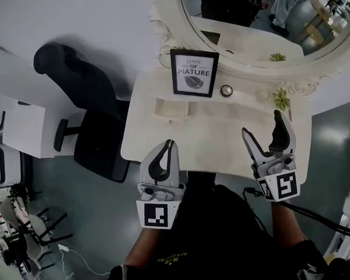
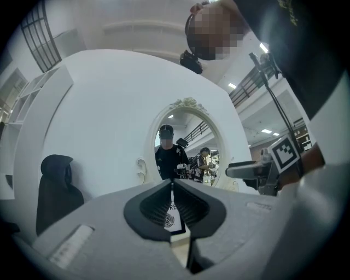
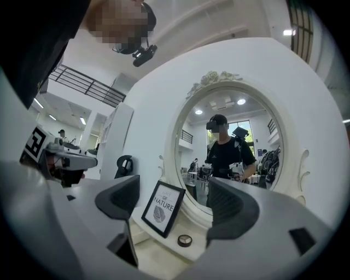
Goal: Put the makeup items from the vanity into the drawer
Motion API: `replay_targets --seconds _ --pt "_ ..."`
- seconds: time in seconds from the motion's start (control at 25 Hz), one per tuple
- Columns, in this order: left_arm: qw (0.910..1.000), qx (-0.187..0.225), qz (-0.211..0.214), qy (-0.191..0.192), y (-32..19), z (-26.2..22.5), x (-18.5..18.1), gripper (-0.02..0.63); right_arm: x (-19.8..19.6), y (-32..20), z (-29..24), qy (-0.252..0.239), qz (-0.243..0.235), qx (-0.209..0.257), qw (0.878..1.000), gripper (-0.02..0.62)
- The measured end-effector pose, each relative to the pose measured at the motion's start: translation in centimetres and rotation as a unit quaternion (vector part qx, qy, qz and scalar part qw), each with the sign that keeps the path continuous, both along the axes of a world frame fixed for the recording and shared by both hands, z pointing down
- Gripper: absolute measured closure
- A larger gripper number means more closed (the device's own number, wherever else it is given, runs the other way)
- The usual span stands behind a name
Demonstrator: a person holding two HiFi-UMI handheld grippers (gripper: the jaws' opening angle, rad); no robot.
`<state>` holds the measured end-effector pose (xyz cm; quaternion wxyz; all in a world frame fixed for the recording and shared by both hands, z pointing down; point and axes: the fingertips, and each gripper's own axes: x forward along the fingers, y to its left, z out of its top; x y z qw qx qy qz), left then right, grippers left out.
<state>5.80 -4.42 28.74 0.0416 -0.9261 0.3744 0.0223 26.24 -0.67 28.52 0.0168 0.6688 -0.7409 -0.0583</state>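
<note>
A small round makeup compact [image 1: 225, 91] lies on the back ledge of the cream vanity [image 1: 222, 143], to the right of a framed "Love of Nature" print [image 1: 195, 73]. The right gripper view shows the compact [image 3: 185, 240] and print [image 3: 162, 208] ahead between its jaws. My right gripper [image 1: 263, 123] hovers over the vanity's front right, open and empty. My left gripper [image 1: 170, 144] hangs at the front edge, left of centre, shut with nothing in it. In the left gripper view its pads [image 2: 156, 203] meet at the tips.
An oval mirror [image 1: 256, 21] in a carved frame rises behind the ledge. A small green plant [image 1: 281, 99] stands at the back right. A shallow recess [image 1: 172, 107] sits below the print. A black office chair [image 1: 86, 112] is left of the vanity.
</note>
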Motion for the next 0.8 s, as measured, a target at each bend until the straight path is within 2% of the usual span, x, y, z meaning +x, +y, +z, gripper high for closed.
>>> replay_targets --seconds 0.16,0.24,0.4,0.6,0.8 --pt "0.9998 -0.014 -0.012 0.001 -0.5 0.8 -0.6 0.580 0.7 -4.0 5.3 0.043 -0.040 -0.091 0.994 0.225" --pt "0.9996 -0.022 -0.017 0.000 -0.8 1.3 -0.8 0.580 1.2 -6.5 8.6 0.045 -0.059 -0.148 0.986 0.253" --pt "0.9987 -0.041 -0.029 -0.005 -1.5 2.8 -1.3 0.580 2.1 -11.6 14.4 0.036 -0.089 -0.236 0.967 0.252" --pt "0.9968 -0.066 -0.039 -0.023 -1.7 5.3 -2.0 0.580 2.6 -15.3 20.4 0.031 -0.090 -0.312 0.945 0.247" --pt "0.9954 -0.078 -0.046 -0.031 -1.7 6.5 -2.6 0.580 3.4 -16.8 24.1 0.029 -0.072 -0.353 0.932 0.247"
